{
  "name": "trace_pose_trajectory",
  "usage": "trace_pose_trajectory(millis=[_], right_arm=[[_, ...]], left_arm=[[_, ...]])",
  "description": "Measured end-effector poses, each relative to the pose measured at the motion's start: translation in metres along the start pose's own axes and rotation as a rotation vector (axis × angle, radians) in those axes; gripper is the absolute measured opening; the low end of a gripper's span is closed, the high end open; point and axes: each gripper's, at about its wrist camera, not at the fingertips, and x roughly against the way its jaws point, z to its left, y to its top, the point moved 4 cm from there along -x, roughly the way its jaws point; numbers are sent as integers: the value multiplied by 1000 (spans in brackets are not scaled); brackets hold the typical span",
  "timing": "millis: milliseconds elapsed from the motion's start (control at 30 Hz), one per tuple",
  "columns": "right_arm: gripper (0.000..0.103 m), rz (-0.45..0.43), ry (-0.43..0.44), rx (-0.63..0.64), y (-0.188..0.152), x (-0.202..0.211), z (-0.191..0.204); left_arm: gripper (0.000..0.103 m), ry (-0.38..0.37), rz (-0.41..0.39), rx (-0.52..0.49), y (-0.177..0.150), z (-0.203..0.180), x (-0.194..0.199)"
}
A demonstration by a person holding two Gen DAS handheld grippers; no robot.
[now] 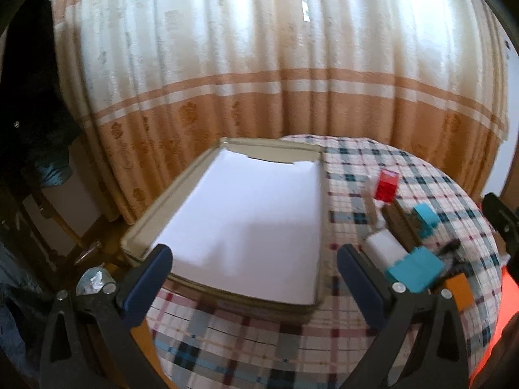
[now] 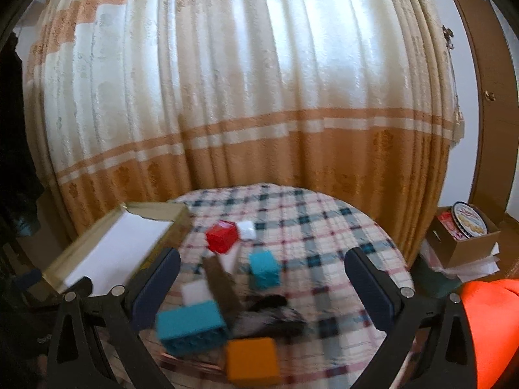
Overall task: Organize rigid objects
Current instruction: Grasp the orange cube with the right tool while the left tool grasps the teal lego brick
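- Broadly, the round table, covered in a checked cloth, carried everything, with a long curtain hanging behind it.
- Next in size, the shallow cardboard box lay on the table's left part, its white bottom bare; it was probably set there as the place for the pieces to be sorted into.
- Both tools hovered above the table: the left gripper faced the box with its fingers spread wide and nothing between them, and the right gripper looked over the pile, likewise spread and empty, seemingly lined up to choose a piece.
- Loose to the right of the box, the pieces clustered: a long blue block, an orange block just beside it, a brown bar leaning across the middle, a smaller blue block, a red cube and a small white cube.
- Blurred and dark, something lay among them; what it was could not be told.
- Judging by the bare box, sorting had barely begun.
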Motion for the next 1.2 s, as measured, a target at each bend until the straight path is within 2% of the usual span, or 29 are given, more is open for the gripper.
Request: trace_pose_trajectory(millis=[167, 267, 333, 400, 500, 700, 800, 900, 1000, 1167, 1200], right_arm=[[102, 32, -82, -43, -11, -2, -37], [102, 64, -51, -100, -9, -7, -48], [102, 56, -57, -66, -8, -7, -44], [102, 72, -19, -28, -9, -8, -34], [102, 143, 29, 27, -19, -15, -18], [98, 264, 52, 67, -47, -17, -15], [97, 293, 47, 115, -62, -12, -16], [95, 292, 69, 109, -66, -13, -16], [89, 300, 90, 133, -64, -14, -11], [85, 341, 131, 175, -69, -19, 1], [76, 358, 144, 179, -73, -21, 3]], left_arm=[[103, -49, 10, -57, -6, -22, 4], [103, -105, 33, -94, -10, -36, 3], [103, -112, 31, -117, -12, -42, 5], [103, -123, 28, -142, -15, -49, 7], [103, -122, 28, -177, -17, -55, 8], [103, -125, 19, -195, -20, -56, 11], [103, -133, 37, -189, -21, -55, 7], [103, -135, 49, -186, -22, -55, 4], [103, -129, 38, -193, -22, -55, 6], [103, -96, 7, -192, -18, -50, 8], [103, -90, 1, -190, -17, -49, 8]])
